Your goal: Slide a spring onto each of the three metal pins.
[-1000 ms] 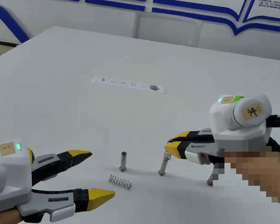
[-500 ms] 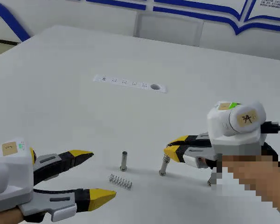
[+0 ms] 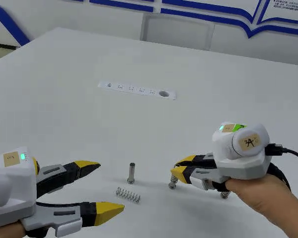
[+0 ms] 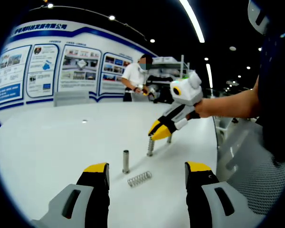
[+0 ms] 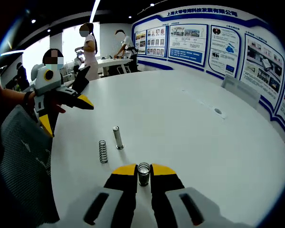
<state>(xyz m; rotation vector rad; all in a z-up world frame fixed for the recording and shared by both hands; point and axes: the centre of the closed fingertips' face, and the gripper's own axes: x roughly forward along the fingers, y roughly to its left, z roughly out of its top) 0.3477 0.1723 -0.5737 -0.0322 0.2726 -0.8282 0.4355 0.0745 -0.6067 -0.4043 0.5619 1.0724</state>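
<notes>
Two yellow-tipped jaws of my right gripper [image 5: 143, 170] pinch a spring [image 5: 143, 175] sitting over the middle pin [image 3: 173, 182]. To seat it well, I judge I should press straight down the pin's axis, without tilting. My left gripper [image 3: 103, 186] hangs spread wide; the loose spring [image 3: 127, 194] lies flat on the white table [image 3: 64, 99] just ahead of it, beside the bare upright pin [image 3: 131, 173].
</notes>
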